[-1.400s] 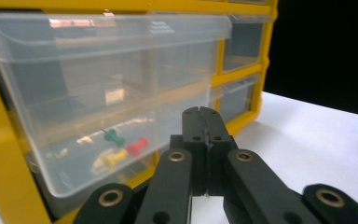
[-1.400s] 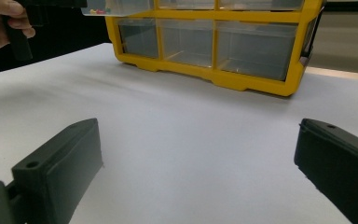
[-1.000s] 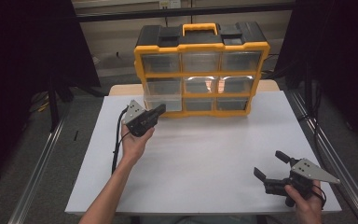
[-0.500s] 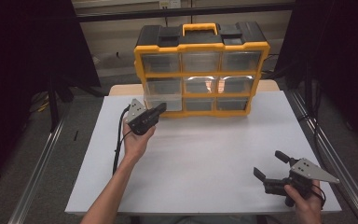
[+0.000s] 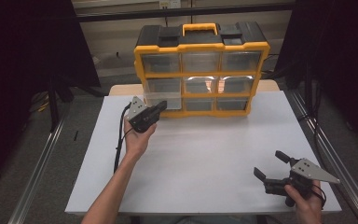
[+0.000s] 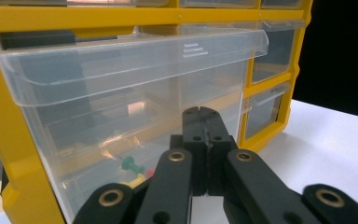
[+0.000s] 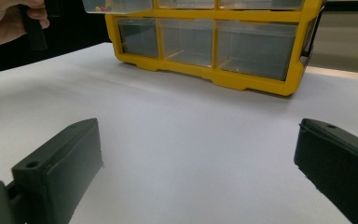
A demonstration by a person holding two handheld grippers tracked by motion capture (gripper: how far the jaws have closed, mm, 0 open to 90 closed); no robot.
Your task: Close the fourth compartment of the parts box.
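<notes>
A yellow and black organizer (image 5: 200,42) with clear drawers stands at the back of the white table (image 5: 205,149). My left gripper (image 5: 163,105) is shut, its tips at the front of a clear drawer (image 5: 157,99) in the left column, which sticks out a little. In the left gripper view the closed jaws (image 6: 204,116) have nothing between them, right before that drawer (image 6: 121,60), and coloured push pins (image 6: 131,163) lie inside. My right gripper (image 5: 270,164) rests low near the table's front right corner, open and empty (image 7: 200,158), pointing at the organizer (image 7: 223,79).
A black cable (image 5: 119,140) runs from the left gripper along the forearm. Dark curtains hang on both sides, and metal rails (image 5: 37,172) run beside the table. The left hand (image 7: 4,21) appears at the top left of the right gripper view.
</notes>
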